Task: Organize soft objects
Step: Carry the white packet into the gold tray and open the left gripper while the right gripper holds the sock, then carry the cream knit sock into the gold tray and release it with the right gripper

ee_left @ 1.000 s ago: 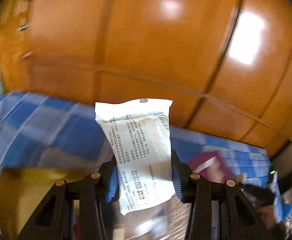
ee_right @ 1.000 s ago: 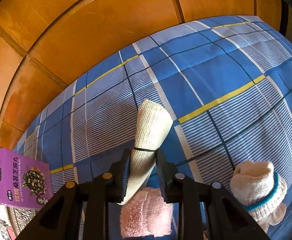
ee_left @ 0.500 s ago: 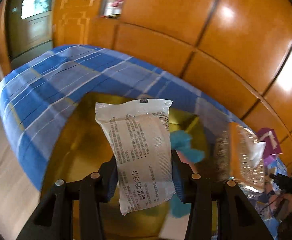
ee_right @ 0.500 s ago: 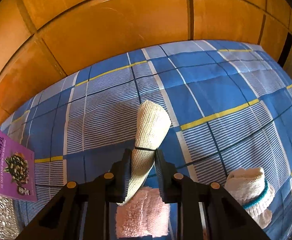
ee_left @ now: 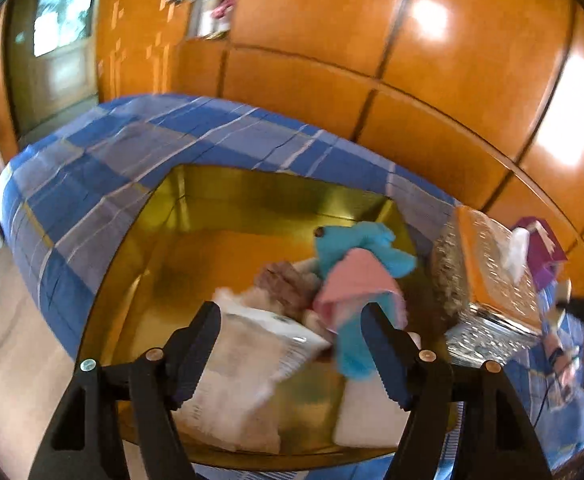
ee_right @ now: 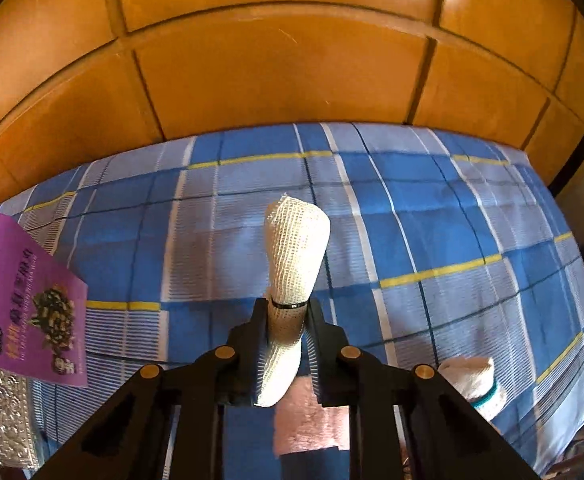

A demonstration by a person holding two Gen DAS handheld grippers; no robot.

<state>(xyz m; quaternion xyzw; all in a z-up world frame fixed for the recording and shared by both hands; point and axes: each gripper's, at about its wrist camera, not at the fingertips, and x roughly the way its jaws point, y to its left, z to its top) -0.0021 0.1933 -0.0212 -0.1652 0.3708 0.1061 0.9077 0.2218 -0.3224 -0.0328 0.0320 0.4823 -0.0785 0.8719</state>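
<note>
My left gripper point(ee_left: 292, 344) is hanging over the gold box point(ee_left: 251, 208), its jaws standing wide after just opening, with nothing pressed between the pads. The white packet point(ee_left: 247, 360) is lying in the box below them, blurred, toward seven o'clock of the pile of soft things, where a blue cloth point(ee_left: 356, 248) and a pink cloth point(ee_left: 356, 284) are sitting at about one o'clock. The box is resting on the blue checked bedspread point(ee_left: 91, 184). My right gripper point(ee_right: 285, 344) is squeezing narrow on the mesh roll point(ee_right: 296, 248), which is sticking out toward twelve o'clock over the bedspread. A pink towel point(ee_right: 312, 420) is lying under it, and a purple box point(ee_right: 23, 308) at nine o'clock.
</note>
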